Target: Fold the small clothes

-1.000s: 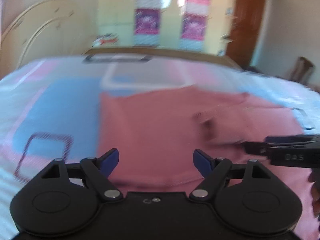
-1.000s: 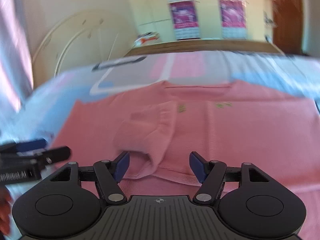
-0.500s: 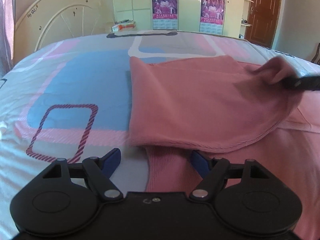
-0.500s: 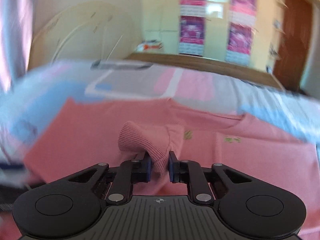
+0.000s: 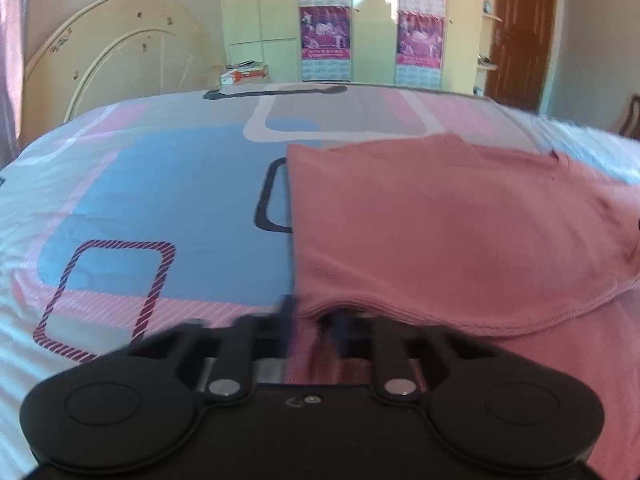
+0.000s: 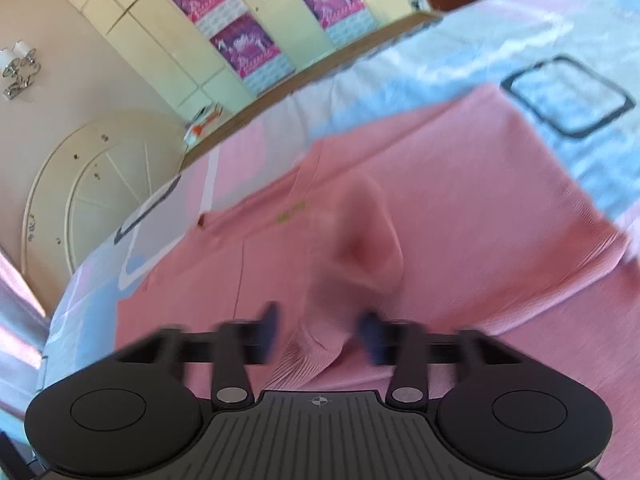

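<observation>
right gripper [image 6: 320, 330] has released, opening around ribbed cuff [image 6: 308, 356]; left gripper [image 5: 310, 322] pinches pink knit sweater [image 5: 440, 220].

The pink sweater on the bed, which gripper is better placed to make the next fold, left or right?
Probably the left. The left gripper is shut on the pink sweater at its near hem, while the right gripper is opening, its sleeve lying loose between the fingers.

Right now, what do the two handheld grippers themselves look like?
Both are matte black. The left gripper and right gripper each have two round discs at the base, silver pivot pins, linkage arms and blue finger pads. The right one's body is ribbed, with a small crosshair mark.
</observation>
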The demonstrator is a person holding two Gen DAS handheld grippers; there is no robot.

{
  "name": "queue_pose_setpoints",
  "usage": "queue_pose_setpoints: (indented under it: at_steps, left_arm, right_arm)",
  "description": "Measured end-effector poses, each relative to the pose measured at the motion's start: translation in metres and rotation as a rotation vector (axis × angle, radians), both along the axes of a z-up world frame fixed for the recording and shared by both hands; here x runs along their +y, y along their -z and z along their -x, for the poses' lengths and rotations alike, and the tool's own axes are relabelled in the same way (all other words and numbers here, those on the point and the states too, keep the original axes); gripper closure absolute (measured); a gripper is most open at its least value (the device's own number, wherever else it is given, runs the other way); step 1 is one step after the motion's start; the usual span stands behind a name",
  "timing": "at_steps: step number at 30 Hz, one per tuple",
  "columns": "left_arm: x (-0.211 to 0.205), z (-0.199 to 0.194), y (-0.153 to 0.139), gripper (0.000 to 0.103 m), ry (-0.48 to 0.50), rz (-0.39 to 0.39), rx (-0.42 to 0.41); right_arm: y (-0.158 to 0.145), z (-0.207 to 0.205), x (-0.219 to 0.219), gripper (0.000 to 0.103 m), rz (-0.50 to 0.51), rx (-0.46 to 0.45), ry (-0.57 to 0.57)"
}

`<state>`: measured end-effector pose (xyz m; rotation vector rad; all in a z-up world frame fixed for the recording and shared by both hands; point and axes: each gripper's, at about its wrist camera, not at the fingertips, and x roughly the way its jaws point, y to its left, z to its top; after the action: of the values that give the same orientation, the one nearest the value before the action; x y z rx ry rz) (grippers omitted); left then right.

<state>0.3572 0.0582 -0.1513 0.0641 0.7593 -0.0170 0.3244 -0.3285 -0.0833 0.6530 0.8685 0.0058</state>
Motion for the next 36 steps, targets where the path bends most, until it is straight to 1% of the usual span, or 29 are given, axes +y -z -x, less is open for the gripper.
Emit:
queue_pose_setpoints:
  at_steps: [1, 3, 5, 6, 7, 8, 9, 10, 12, 13, 14, 15, 16, 18, 19, 20, 21, 23, 25, 27, 28, 29, 30, 31, 32, 33, 35, 36]
  left_arm:
    - [0.004, -0.001, -0.001, 0.092, -0.011, 0.016, 0.0]
    - [0.013, 0.0, 0.002, 0.092, -0.031, 0.043, 0.016]
    - [0.014, 0.001, 0.002, 0.092, -0.021, 0.036, 0.019]
    - [0.012, 0.001, 0.002, 0.092, -0.016, 0.029, 0.023]
    - [0.012, 0.0, 0.001, 0.092, -0.014, 0.032, 0.031]
    - [0.012, 0.0, -0.001, 0.092, -0.016, 0.037, 0.035]
    - [0.014, 0.0, -0.002, 0.092, -0.019, 0.044, 0.038]
    - [0.015, 0.001, -0.002, 0.092, -0.02, 0.049, 0.043]
    - [0.017, 0.003, -0.001, 0.092, -0.017, 0.052, 0.046]
    - [0.016, 0.003, -0.001, 0.092, -0.013, 0.047, 0.046]
    - [0.015, 0.002, -0.002, 0.092, -0.012, 0.044, 0.049]
    - [0.015, 0.002, -0.003, 0.092, -0.009, 0.047, 0.057]
    - [0.016, 0.003, -0.007, 0.089, -0.013, 0.06, 0.068]
    - [0.021, 0.006, -0.014, 0.074, -0.023, 0.098, 0.085]
    - [0.024, 0.009, -0.019, 0.073, -0.031, 0.121, 0.086]
    - [0.026, 0.01, -0.024, 0.066, -0.036, 0.132, 0.083]
    - [0.028, 0.012, -0.029, 0.054, -0.041, 0.144, 0.075]
    - [0.029, 0.01, -0.038, 0.037, -0.062, 0.155, 0.043]
    - [0.027, 0.0, -0.042, 0.037, -0.074, 0.167, 0.026]
    - [0.022, -0.019, -0.042, 0.041, -0.075, 0.181, 0.029]
    - [0.021, -0.026, -0.04, 0.042, -0.081, 0.184, 0.03]
    - [0.019, -0.038, -0.036, 0.045, -0.088, 0.183, 0.036]
    - [0.018, -0.047, -0.032, 0.05, -0.097, 0.184, 0.044]
    - [0.018, -0.056, -0.027, 0.052, -0.106, 0.19, 0.051]
    - [0.017, -0.065, -0.022, 0.056, -0.112, 0.193, 0.057]
    - [0.016, -0.074, -0.018, 0.062, -0.123, 0.189, 0.056]
    - [0.012, -0.083, -0.013, 0.065, -0.119, 0.176, 0.045]
    - [0.01, -0.087, -0.011, 0.065, -0.115, 0.163, 0.041]
  right_arm:
    - [-0.001, 0.0, -0.001, 0.047, 0.008, -0.001, 0.003]
    - [-0.002, 0.001, -0.004, 0.047, -0.008, 0.012, 0.014]
    - [0.0, 0.003, -0.005, 0.048, -0.03, 0.025, 0.023]
    - [0.003, 0.004, -0.005, 0.055, -0.023, 0.033, 0.022]
    - [0.004, 0.003, -0.003, 0.082, -0.006, 0.035, 0.012]
    - [0.004, 0.002, -0.003, 0.092, 0.0, 0.04, -0.006]
    - [0.003, 0.003, -0.003, 0.092, -0.001, 0.039, -0.005]
    - [0.001, 0.007, -0.004, 0.093, 0.008, 0.02, -0.002]
    - [-0.007, 0.013, -0.002, 0.097, 0.087, -0.022, -0.01]
    - [-0.007, 0.015, -0.001, 0.097, 0.133, -0.014, -0.016]
    - [-0.002, 0.013, 0.0, 0.096, 0.155, 0.024, -0.041]
    - [0.003, 0.011, 0.0, 0.096, 0.149, 0.053, -0.067]
    - [0.004, 0.012, -0.002, 0.096, 0.144, 0.052, -0.069]
    - [-0.005, 0.016, -0.008, 0.089, 0.106, 0.004, -0.055]
    - [-0.009, 0.016, -0.011, 0.075, 0.094, -0.013, -0.046]
    - [-0.012, 0.016, -0.014, 0.06, 0.098, -0.031, -0.037]
    - [-0.014, 0.014, -0.015, 0.056, 0.108, -0.04, -0.03]
    - [-0.013, 0.006, -0.02, 0.055, 0.109, -0.035, -0.018]
    - [-0.008, -0.006, -0.022, 0.055, 0.109, -0.014, -0.014]
    - [0.001, -0.018, -0.021, 0.056, 0.125, 0.025, -0.029]
    - [0.005, -0.022, -0.019, 0.056, 0.124, 0.031, -0.041]
    - [0.005, -0.026, -0.015, 0.056, 0.13, 0.027, -0.052]
    - [0.005, -0.027, -0.012, 0.057, 0.135, 0.021, -0.064]
    - [0.005, -0.029, -0.008, 0.067, 0.135, 0.018, -0.082]
    - [0.007, -0.033, -0.005, 0.086, 0.135, 0.016, -0.105]
    - [0.008, -0.035, -0.001, 0.091, 0.14, 0.017, -0.128]
    - [0.005, -0.037, 0.006, 0.095, 0.189, -0.006, -0.156]
    - [0.002, -0.037, 0.008, 0.096, 0.213, -0.026, -0.161]
